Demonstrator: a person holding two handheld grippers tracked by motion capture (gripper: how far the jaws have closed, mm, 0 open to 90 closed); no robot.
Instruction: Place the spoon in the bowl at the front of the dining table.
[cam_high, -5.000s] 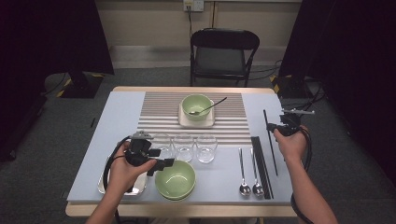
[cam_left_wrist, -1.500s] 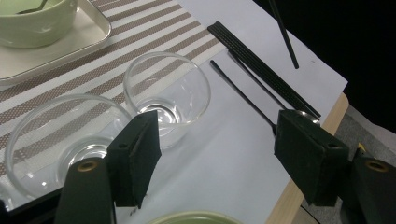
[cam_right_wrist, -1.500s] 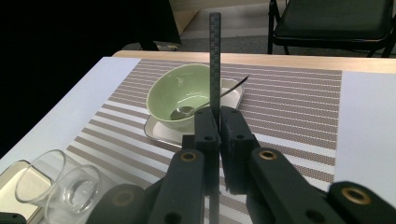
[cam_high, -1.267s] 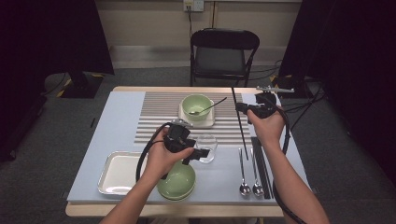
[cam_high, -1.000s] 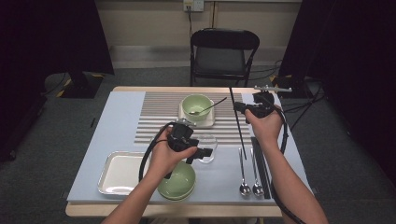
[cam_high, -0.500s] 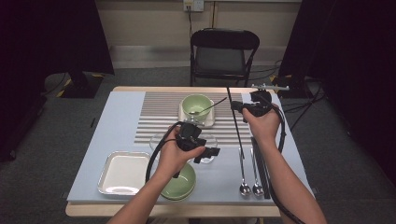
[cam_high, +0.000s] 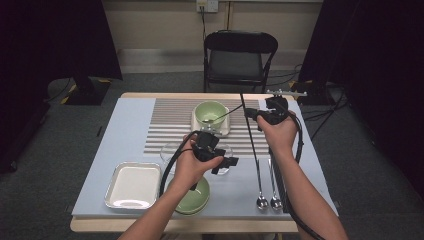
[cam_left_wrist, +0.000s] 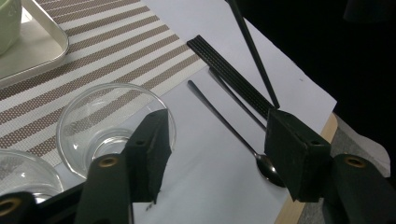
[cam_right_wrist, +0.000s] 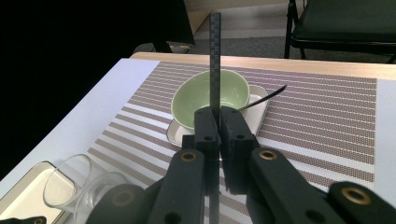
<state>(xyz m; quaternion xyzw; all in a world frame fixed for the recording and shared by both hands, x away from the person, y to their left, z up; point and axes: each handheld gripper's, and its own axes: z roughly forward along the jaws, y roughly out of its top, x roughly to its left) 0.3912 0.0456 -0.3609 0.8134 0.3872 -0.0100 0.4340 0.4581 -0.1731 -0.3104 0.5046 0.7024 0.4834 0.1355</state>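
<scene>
Over the striped mat (cam_high: 175, 120), the right gripper (cam_high: 256, 115) pinched a black chopstick (cam_high: 252, 135) between jaws pressed together, above the mat's right edge, just right of the green bowl (cam_high: 210, 112). The left gripper (cam_left_wrist: 215, 154) hung at the mat's near edge, its jaws spread and just closing on nothing, the left one in front of a glass (cam_left_wrist: 100, 119).

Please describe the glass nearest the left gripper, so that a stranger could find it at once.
Start at the striped mat in the middle of the table. Along its near edge stand clear glasses; the left gripper hovers open beside the glass nearest the two spoons. Unlike its neighbours, it stands half off the mat.
</scene>
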